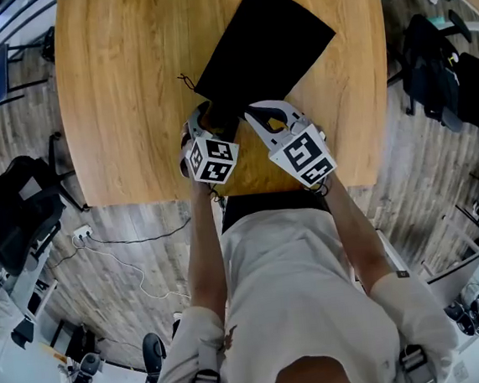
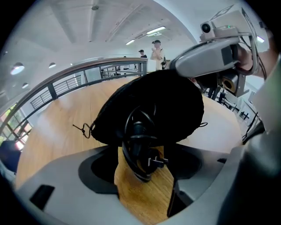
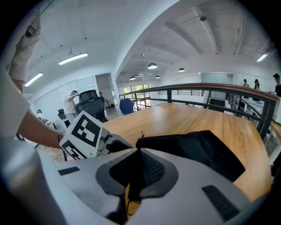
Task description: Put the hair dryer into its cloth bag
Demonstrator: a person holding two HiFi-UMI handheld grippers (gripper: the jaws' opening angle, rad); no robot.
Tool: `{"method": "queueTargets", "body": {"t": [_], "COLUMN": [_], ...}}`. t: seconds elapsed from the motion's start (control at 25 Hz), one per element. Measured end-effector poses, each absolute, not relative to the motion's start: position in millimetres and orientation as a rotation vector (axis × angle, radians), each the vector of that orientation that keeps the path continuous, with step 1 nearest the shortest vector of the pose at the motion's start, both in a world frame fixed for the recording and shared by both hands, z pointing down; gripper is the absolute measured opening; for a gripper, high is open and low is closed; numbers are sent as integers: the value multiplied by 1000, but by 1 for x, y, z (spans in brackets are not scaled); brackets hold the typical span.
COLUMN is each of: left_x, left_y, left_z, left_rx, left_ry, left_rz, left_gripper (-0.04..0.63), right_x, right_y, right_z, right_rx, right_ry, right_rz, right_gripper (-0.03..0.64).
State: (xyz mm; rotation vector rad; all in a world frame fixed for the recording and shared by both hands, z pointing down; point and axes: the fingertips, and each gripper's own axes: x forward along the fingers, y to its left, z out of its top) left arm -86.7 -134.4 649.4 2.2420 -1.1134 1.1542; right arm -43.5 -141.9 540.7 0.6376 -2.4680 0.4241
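The black cloth bag (image 1: 263, 45) lies slantwise on the table (image 1: 120, 88), its mouth at the middle of the near edge and its closed end pointing toward the far right corner. The hair dryer's body does not show. In the left gripper view the bag bulges round, so the body is most likely already inside. Only the coiled cord (image 2: 138, 145) and its plug (image 2: 156, 161) stick out of the mouth.

The right tongs (image 3: 134, 180) are closed on a thin fold of the bag's black cloth at the mouth. This probably pins the opening, so the bag neither slides along the table nor falls shut.

The left tongs (image 2: 145, 176) stand wide apart just before the mouth. The cord bundle sits in the gap between their jaws, but neither pad presses on it. That spread looks meant to take the whole coil at once, to push it in after the body.

The drawstring (image 2: 83, 128) trails loose on the wood beside the mouth, not yet pulled.
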Motion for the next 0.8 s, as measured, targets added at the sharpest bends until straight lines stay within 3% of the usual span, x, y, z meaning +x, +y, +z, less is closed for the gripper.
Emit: {"method": "queueTargets", "body": {"t": [0.32, 0.52, 0.8], "left_x": [-103, -94, -98], "left_y": [-119, -114, -121], "left_z": [653, 653, 637], "left_rx": [2218, 2255, 2260], "left_ry": [-1131, -1109, -1171], "left_rz": [1163, 1198, 1110], "left_gripper": [312, 165, 144], "right_x": [-45, -44, -42], "right_y": [-141, -140, -139], "right_z": [542, 543, 541], "right_rx": [642, 647, 643], "right_ry": [-2458, -2452, -2450], "right_rz": [420, 416, 410], "right_gripper": [28, 28, 28]}}
